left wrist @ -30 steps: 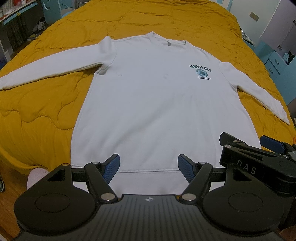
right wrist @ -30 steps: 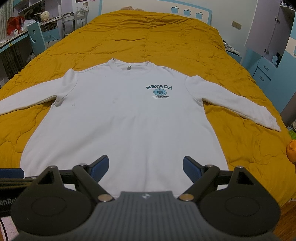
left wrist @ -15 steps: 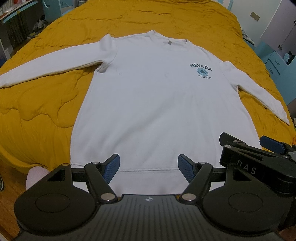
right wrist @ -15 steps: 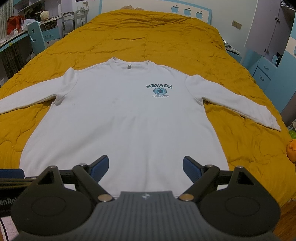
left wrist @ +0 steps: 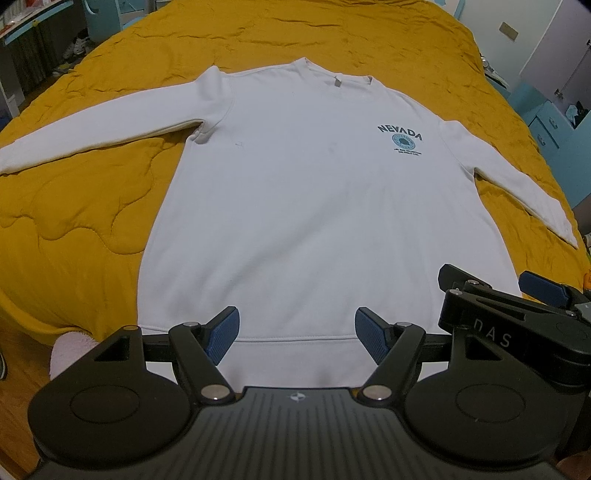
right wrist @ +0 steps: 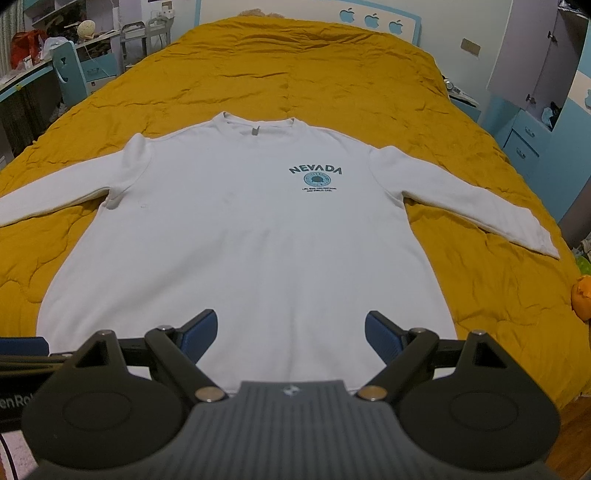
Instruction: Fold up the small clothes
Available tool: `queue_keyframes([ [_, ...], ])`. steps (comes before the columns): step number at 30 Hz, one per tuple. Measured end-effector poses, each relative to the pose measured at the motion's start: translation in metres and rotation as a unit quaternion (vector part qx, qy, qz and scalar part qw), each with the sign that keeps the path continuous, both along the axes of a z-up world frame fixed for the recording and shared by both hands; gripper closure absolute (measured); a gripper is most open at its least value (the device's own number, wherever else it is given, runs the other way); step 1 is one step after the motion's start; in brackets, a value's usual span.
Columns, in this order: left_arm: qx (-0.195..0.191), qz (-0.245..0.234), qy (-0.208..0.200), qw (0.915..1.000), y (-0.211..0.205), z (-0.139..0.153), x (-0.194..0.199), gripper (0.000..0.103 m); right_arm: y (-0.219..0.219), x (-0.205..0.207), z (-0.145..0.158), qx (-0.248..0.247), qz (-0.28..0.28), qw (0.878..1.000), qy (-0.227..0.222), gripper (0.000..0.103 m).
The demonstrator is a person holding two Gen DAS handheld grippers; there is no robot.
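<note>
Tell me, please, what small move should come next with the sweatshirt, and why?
Probably bring the left gripper forward to the left sleeve. The sweatshirt lies flat and unfolded on the bedspread, sleeves spread, both grippers open and empty near its hem.

I count one white sweatshirt (left wrist: 314, 206) with two sleeves, one mustard quilt (right wrist: 295, 70), two grippers, left (left wrist: 297, 334) and right (right wrist: 291, 332), and three apple cutouts (right wrist: 373, 20).
</note>
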State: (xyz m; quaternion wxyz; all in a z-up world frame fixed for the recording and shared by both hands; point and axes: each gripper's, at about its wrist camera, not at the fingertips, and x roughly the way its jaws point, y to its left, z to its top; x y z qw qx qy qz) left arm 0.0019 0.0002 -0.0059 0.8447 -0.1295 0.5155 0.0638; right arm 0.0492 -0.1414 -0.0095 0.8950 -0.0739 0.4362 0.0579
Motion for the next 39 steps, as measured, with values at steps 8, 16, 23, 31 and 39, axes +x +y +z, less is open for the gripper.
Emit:
queue_keyframes([
  [8,-0.001,0.0,0.0,1.0,0.001,0.0,0.0,0.019,0.0,0.0,0.0,0.0,0.0,1.0,0.0,0.02],
  [16,-0.003,0.001,0.003,1.0,0.001,-0.004,0.0,0.019,0.001,0.002,-0.002,-0.003,-0.001,1.0,0.004,0.02],
  [23,-0.039,0.009,-0.015,0.9991,0.017,-0.006,0.0,0.022,0.009,0.009,-0.001,0.005,0.006,1.0,-0.003,0.02],
  [31,-0.084,0.073,-0.09,0.9898,0.091,0.007,-0.004,0.022,0.065,0.026,0.022,0.017,0.106,0.99,-0.096,0.02],
  [39,-0.15,0.215,-0.192,0.9457,0.231,-0.003,-0.036,0.022,0.153,0.059,0.006,0.11,0.244,0.949,-0.167,0.02],
])
